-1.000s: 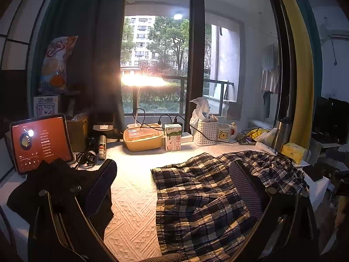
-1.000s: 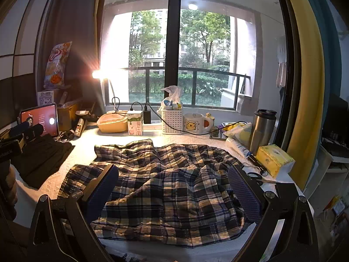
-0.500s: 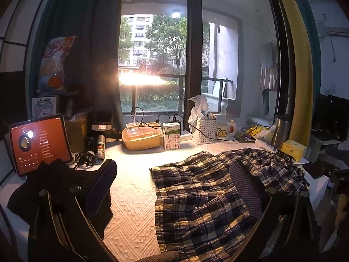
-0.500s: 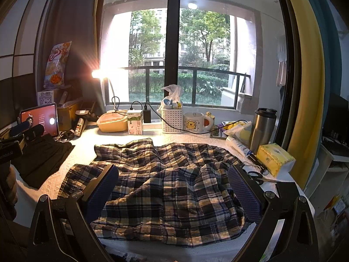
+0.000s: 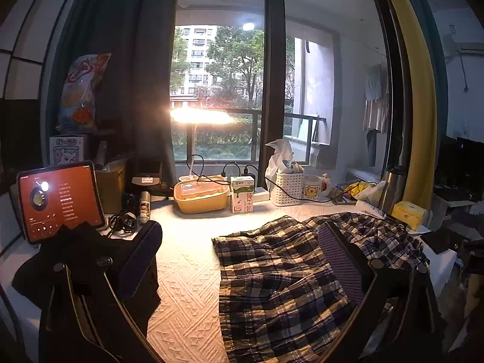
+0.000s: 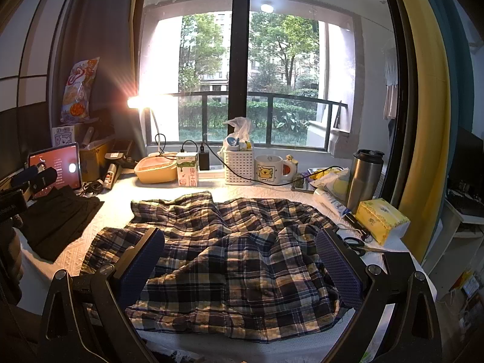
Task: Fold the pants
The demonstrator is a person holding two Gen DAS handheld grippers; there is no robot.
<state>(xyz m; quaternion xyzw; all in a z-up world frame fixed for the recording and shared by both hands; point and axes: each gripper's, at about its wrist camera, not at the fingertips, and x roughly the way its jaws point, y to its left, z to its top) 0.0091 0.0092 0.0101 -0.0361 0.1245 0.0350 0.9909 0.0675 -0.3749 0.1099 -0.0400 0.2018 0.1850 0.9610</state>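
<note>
a: while both grippers, left gripper [image 5: 239,260] and right gripper [image 6: 240,267], hover spread and empty, we see plaid pants [image 6: 224,260] rumpled mid-frame on the white table [image 5: 184,284].
b: we'd say no fold done yet.

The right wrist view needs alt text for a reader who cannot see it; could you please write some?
Crumpled plaid pants lie spread on a white textured tabletop, framed by the open right gripper above them. A lit lamp, milk carton, bear mug and steel tumbler line the window side.
</note>
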